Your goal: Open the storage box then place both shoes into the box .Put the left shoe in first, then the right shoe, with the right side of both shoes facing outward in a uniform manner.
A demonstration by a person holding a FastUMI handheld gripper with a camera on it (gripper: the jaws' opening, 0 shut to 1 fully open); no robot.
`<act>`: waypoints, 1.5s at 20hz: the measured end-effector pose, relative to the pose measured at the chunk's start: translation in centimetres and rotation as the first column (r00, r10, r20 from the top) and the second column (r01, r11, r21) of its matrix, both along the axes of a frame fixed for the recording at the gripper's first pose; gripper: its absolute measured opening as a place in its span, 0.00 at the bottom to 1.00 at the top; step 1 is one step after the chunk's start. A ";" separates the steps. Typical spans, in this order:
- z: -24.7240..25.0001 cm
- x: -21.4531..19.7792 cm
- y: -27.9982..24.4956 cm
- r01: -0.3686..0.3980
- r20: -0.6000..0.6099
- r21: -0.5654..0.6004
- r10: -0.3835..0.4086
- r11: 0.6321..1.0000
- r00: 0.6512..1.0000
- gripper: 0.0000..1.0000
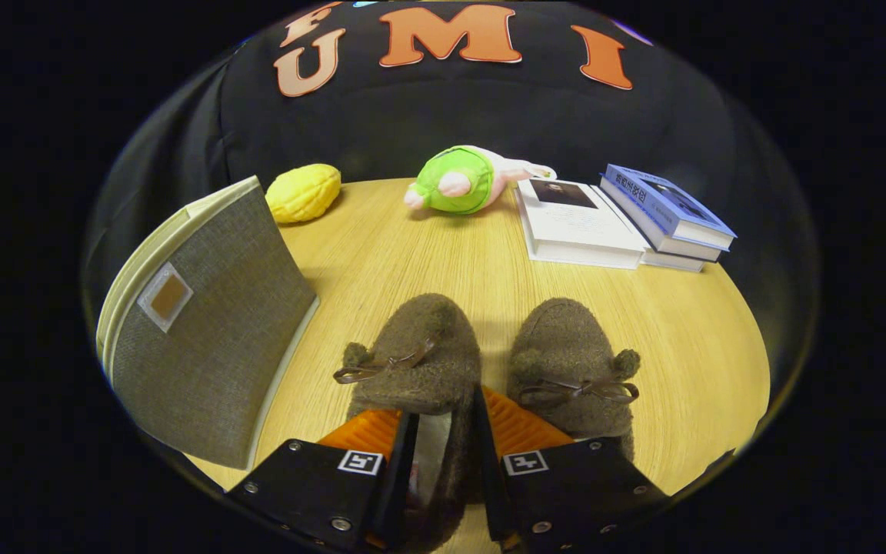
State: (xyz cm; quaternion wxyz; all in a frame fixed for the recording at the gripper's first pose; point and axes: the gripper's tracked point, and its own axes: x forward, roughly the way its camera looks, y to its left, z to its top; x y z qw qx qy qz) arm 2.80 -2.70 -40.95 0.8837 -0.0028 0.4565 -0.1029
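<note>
Landmark: the box point(208, 338), grey fabric, standing on the surface point(412, 254) with its lid raised and tilted; the lid's pale inner edge is seen along the top. The box is judged open, so the step in hand is judged to be the lifting of the left shoe.

Two brown fuzzy shoes with bows lie side by side, toes pointing away from the tongs. The left shoe point(412, 354) is just right of the box; the right shoe point(574, 362) lies beyond it, further from the box, with a narrow gap between the two.

Tongs point(443, 454): pinching the inner side wall of the left shoe near its opening. One finger appears to be inside the opening, the other in the gap between the shoes. Both are judged to press on the wall, though the contact itself is partly hidden by fuzz.

Well behind the box: a yellow toy point(303, 192), a green plush point(458, 181) and books point(620, 223), all clear of the path.

Notes for doing the step well:
- The wall is soft, so the pinch should be kept firm before lifting; sagging is expected.
- The shoe should be raised clear of its neighbour, so the right shoe is not dragged.
- It should be carried over toward the box and turned so its right side faces outward.
- The raised lid should be avoided on entry.
</note>
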 end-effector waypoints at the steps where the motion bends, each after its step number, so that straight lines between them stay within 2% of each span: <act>1: -0.5 0.1 -0.5 0.009 -0.011 -0.027 -0.009 1.000 1.000 0.39; 4: -1.1 0.4 -0.4 0.032 -0.027 -0.018 -0.032 0.999 0.999 0.31; 7: -1.4 0.8 -0.5 0.066 -0.033 0.046 -0.065 0.997 0.997 0.27; 9: -1.4 1.2 -0.9 0.100 -0.024 0.072 -0.099 0.992 0.995 0.19; 10: -1.3 1.1 -0.9 0.115 -0.023 0.087 -0.113 0.990 0.993 0.09; 12: -0.5 1.0 -0.1 0.117 -0.014 0.117 -0.117 0.986 0.993 0.04; 16: 2.8 1.7 2.2 0.139 0.014 0.220 -0.146 0.966 0.989 0.04; 22: 8.5 3.7 4.3 0.132 0.052 0.256 -0.150 0.958 0.987 0.03; 26: 13.1 6.0 7.3 0.092 0.109 0.289 -0.128 0.953 0.986 0.04; 30: 16.7 8.2 12.5 0.045 0.144 0.361 -0.103 0.931 0.984 0.03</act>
